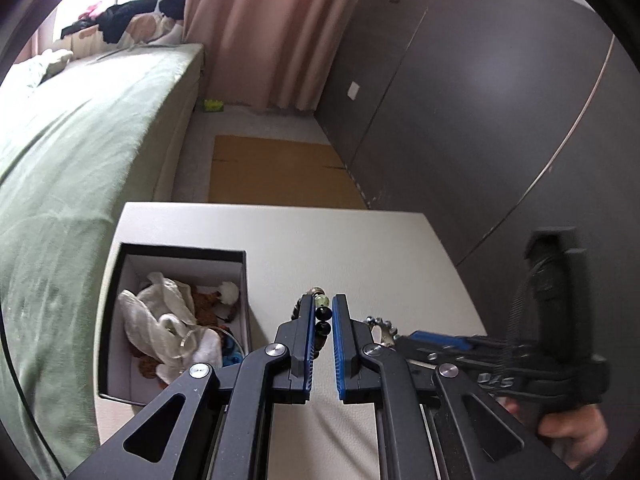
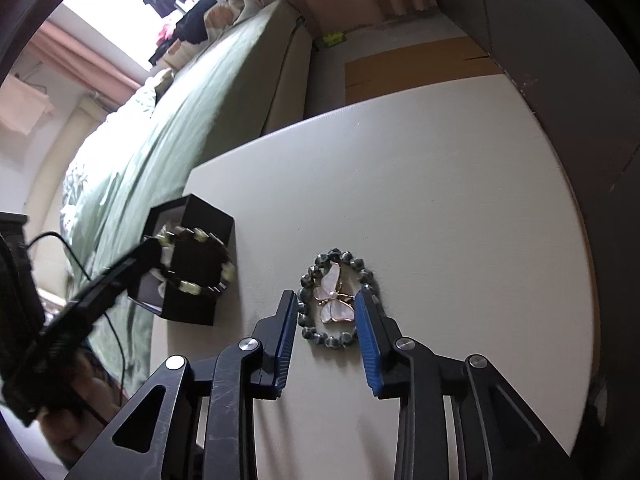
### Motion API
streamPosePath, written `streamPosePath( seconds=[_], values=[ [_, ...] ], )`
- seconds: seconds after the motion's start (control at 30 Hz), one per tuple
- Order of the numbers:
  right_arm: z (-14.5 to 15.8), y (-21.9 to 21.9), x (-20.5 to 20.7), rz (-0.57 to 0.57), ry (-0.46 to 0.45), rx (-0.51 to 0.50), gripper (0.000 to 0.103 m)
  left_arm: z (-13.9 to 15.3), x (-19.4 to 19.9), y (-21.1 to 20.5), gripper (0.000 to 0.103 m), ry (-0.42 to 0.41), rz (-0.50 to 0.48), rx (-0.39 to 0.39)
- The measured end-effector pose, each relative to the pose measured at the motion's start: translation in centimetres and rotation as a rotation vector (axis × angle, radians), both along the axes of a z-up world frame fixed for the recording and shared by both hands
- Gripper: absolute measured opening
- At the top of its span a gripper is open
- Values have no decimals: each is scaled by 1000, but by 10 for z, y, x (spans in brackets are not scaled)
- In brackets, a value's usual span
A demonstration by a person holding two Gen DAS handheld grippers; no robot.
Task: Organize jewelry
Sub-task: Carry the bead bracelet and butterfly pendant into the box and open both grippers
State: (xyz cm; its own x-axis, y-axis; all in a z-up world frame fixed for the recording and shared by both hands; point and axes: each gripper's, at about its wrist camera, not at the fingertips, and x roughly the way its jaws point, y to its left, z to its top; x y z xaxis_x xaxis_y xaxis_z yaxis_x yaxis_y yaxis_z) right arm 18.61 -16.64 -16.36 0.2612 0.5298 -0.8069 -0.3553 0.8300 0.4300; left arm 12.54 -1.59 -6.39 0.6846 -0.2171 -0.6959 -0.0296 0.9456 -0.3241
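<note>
My left gripper (image 1: 322,305) is shut on a bracelet of dark and pale green beads (image 1: 322,312) and holds it above the white table, right of the black box (image 1: 176,254). In the right wrist view the same bracelet (image 2: 196,262) hangs from the left gripper in front of the box (image 2: 200,216). My right gripper (image 2: 326,300) is open and low over the table, its fingers on either side of a grey bead bracelet (image 2: 340,338) with a pink butterfly brooch (image 2: 334,298) inside its ring.
The box holds white cloth (image 1: 168,320), a thin bangle and other small pieces. The white table (image 2: 440,200) ends near a grey wall (image 1: 480,80) on the right. A green bed (image 1: 80,152) runs along the left.
</note>
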Motion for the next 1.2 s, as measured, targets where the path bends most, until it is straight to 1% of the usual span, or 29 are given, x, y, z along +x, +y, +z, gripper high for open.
streamPosePath(
  seconds=[0.2, 0.27, 0.4, 0.6, 0.63, 0.67, 0.7, 0.73, 0.93, 1.07, 1.2],
  values=[
    [-9, 17, 1, 41, -20, -82, 29, 10, -7, 12, 8, -31, 11, -19],
    [-12, 23, 0, 47, -39, -138, 29, 11, -9, 16, 8, -34, 14, -23],
    [-12, 31, -1, 56, -80, -213, 29, 13, -11, 23, 8, -37, 26, -27],
    [-13, 39, -3, 74, -113, -275, 28, 14, -19, 29, 8, -41, 39, -28],
    [-12, 39, -4, 77, -112, -277, 25, 16, -21, 30, 8, -44, 43, -29],
    [-12, 37, -4, 79, -97, -259, 18, 16, -22, 31, 8, -46, 45, -30],
    [-10, 39, -3, 76, -90, -244, 14, 18, -25, 33, 8, -51, 50, -34],
    [-9, 37, -4, 75, -88, -232, 13, 21, -26, 35, 8, -55, 54, -37],
    [7, 30, -7, 62, -110, -198, 13, 31, -35, 51, 8, -89, 89, -72],
    [23, 25, -9, 39, -127, -124, 13, 35, -38, 64, 8, -101, 116, -86],
    [35, 34, -14, 42, -144, -38, 13, 31, -36, 75, 8, -93, 135, -97]
  ],
)
